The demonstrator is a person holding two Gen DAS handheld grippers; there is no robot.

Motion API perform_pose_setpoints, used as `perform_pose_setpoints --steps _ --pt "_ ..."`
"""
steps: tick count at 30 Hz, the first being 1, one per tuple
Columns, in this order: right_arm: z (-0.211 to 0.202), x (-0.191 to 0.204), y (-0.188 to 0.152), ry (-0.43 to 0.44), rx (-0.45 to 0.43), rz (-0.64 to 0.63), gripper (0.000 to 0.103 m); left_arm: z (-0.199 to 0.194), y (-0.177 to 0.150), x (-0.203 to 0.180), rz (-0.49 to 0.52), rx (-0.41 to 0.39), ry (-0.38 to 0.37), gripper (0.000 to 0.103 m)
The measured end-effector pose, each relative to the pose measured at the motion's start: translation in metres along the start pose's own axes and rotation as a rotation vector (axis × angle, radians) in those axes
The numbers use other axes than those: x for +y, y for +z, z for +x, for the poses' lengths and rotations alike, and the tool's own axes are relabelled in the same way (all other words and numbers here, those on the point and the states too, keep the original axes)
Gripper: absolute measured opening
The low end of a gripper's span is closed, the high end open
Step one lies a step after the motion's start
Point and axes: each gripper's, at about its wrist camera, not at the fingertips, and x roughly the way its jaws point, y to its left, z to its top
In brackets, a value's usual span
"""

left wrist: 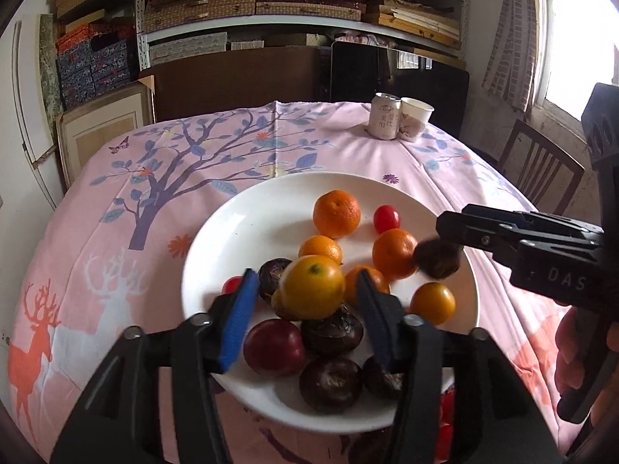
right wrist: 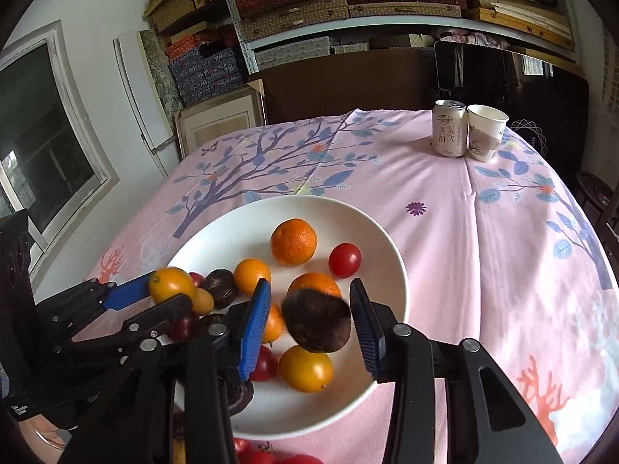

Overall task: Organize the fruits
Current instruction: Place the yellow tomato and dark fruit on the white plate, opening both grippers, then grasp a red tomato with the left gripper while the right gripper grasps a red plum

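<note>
Both grippers hang over the white, smooth, round plate (left wrist: 216, 255): the left gripper (left wrist: 305, 294) has its ribbed blue pads apart on either side of a glossy yellow-orange citrus (left wrist: 311, 286) with no contact visible, and the right gripper (right wrist: 309, 324) also stands open around a dark, wrinkled, rounded fruit (right wrist: 317, 321), blurred and touching neither pad. On the plate lie three matte orange mandarins, among them the far mandarin (left wrist: 336, 213), besides smaller yellow-orange citrus, dark wrinkled fruits, a purple plum (left wrist: 274, 347) and a shiny red cherry tomato (left wrist: 386, 218). Beyond, on the pink printed cloth (left wrist: 116, 232) over the worktop, stand one metal can (left wrist: 383, 116) and one paper cup (left wrist: 414, 118), touching.
</note>
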Motion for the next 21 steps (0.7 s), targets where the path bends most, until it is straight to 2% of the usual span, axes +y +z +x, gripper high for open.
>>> perform_pose_setpoints --steps 2,6,12,16,18,21 --pt "-0.005 0.0 -0.003 0.003 -0.012 0.001 0.048 -0.008 -0.002 0.004 -0.018 -0.025 -0.007 0.068" --pt "-0.03 0.0 -0.026 0.018 -0.018 -0.001 0.048 -0.037 -0.021 0.002 0.02 -0.048 -0.022 0.071" --pt "-0.07 -0.002 -0.091 0.062 0.012 -0.016 0.048 -0.085 -0.095 -0.007 0.162 -0.013 -0.058 0.072" --pt "-0.084 -0.004 -0.13 0.072 0.023 0.009 0.048 -0.092 -0.139 -0.013 0.225 0.036 -0.064 0.071" --pt "-0.086 -0.003 -0.143 0.099 0.034 0.03 0.048 -0.087 -0.152 -0.016 0.246 0.053 -0.068 0.065" --pt "-0.089 0.008 -0.155 0.127 0.052 0.015 0.048 -0.087 -0.154 -0.022 0.253 0.047 -0.09 0.058"
